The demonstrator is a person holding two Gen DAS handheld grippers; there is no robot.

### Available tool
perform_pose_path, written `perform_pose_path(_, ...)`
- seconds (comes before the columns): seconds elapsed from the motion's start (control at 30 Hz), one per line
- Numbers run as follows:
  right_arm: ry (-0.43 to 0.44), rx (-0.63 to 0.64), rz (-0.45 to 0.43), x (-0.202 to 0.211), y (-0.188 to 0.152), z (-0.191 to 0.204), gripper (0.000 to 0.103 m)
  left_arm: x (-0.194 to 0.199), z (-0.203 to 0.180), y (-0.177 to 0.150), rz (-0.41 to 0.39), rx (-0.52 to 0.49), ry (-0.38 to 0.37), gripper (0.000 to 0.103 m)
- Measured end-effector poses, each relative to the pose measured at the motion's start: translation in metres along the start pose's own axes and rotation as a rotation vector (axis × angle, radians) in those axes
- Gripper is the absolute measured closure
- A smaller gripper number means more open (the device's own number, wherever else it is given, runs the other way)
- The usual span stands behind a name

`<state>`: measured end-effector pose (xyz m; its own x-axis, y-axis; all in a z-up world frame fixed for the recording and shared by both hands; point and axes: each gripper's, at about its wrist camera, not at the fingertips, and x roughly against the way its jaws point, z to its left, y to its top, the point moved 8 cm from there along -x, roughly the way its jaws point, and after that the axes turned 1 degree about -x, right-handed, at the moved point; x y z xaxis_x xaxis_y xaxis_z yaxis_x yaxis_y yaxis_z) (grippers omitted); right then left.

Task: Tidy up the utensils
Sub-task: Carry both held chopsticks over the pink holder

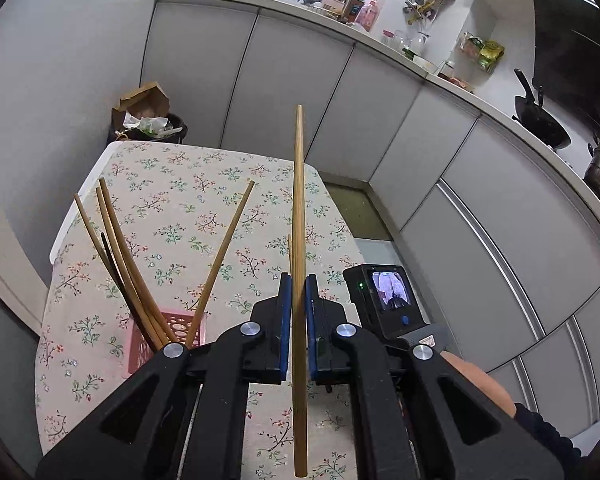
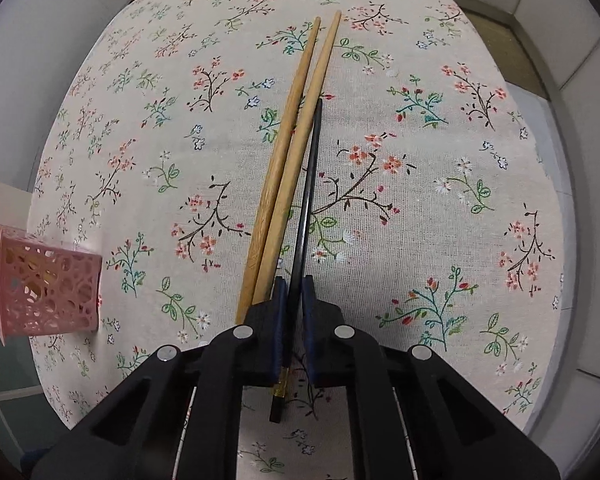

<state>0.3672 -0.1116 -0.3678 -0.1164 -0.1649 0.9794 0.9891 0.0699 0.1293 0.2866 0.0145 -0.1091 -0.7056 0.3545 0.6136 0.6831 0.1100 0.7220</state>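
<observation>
My left gripper (image 1: 298, 280) is shut on a long wooden chopstick (image 1: 299, 208), held upright above the floral table. Below and to its left a pink perforated holder (image 1: 180, 330) stands with several wooden chopsticks (image 1: 128, 256) and a dark one in it. The holder also shows at the left edge of the right wrist view (image 2: 46, 294). My right gripper (image 2: 295, 282) is shut on a black chopstick (image 2: 310, 184) that lies low over the cloth. Two wooden chopsticks (image 2: 296, 140) lie side by side on the table just left of it, their near ends beside my left finger.
The floral tablecloth (image 2: 440, 208) covers the table. The other gripper's camera unit (image 1: 386, 296) sits to the right of my left gripper. A full bin (image 1: 148, 126) stands behind the table. Grey cabinets (image 1: 300, 80) and a cluttered counter run along the back and right.
</observation>
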Motion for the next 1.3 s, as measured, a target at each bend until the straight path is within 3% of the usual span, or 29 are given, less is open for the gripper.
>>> perform_pose_path(0.13,-0.011,-0.036,-0.059,0.022,0.008,-0.011,0.097,0.006,0.003,0.002,-0.024,-0.003,-0.011,0.097)
perform_pose_path(0.4,0.142,-0.158,-0.329,0.102,0.026,-0.028,0.097,0.017,0.02,0.009,-0.076,0.011,-0.007,0.097)
perform_pose_path(0.6,0.284,-0.125,-0.558,0.166,0.032,0.001,0.097,0.02,0.041,0.012,-0.113,0.037,0.021,0.097)
perform_pose_path(0.73,0.352,-0.07,-0.657,0.194,0.028,0.033,0.097,0.022,0.06,0.016,-0.156,0.047,0.056,0.097)
perform_pose_path(0.97,0.432,0.042,-0.767,0.223,0.009,0.081,0.097,0.015,0.082,0.017,-0.214,0.058,0.092,0.097)
perform_pose_path(1.17,0.438,0.088,-0.78,0.221,0.003,0.097,0.097,0.002,0.092,0.013,-0.253,0.016,0.136,0.097)
perform_pose_path(1.3,0.442,0.09,-0.783,0.219,0.002,0.097,0.097,-0.01,0.097,0.006,-0.225,-0.037,0.195,0.097)
